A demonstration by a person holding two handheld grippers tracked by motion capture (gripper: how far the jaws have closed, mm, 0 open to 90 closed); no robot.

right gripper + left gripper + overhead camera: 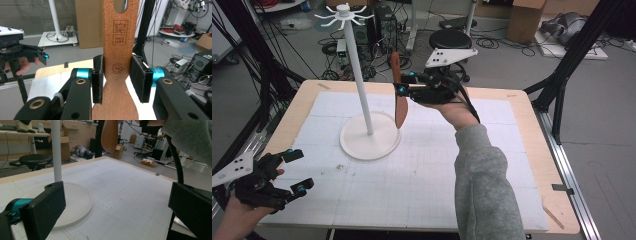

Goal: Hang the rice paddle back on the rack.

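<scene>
A wooden spatula [400,109] hangs upright above the white mat, blade down, just right of the white stand's pole [360,80]. My right gripper [406,83] is shut on its handle. In the right gripper view the two pads clamp the narrow neck of the spatula [120,37], whose hanging hole is at the top; my right gripper [117,75] points level. The stand has a round base [354,142] and a ring of hooks [344,15] on top. My left gripper [301,171] rests at the near left corner, open and empty. In its own view the left gripper [117,212] faces the base [77,202] and the spatula's blade [109,135].
A white gridded mat [422,170] covers a wooden table [532,130]. Black frame legs [562,85] stand at the right and left edges. Behind the table are a black stool [451,39], cables and cardboard boxes [524,20] on the floor.
</scene>
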